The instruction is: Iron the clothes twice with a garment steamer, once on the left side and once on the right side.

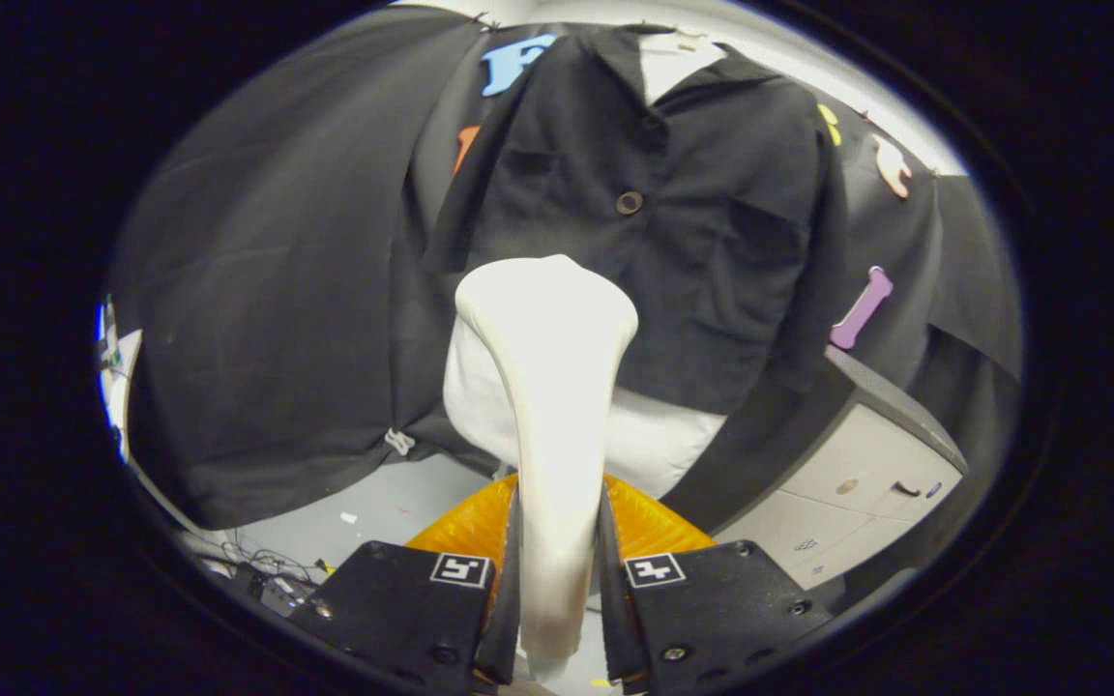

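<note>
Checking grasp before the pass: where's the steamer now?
In the gripper view, the white steamer is clamped between the gripper's fingers, its head raised just ahead of them, facing the lower front of the black jacket.

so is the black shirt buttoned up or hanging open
Buttoned: the black shirt has its front panels closed at the button. The tool is shut on the steamer.
</note>
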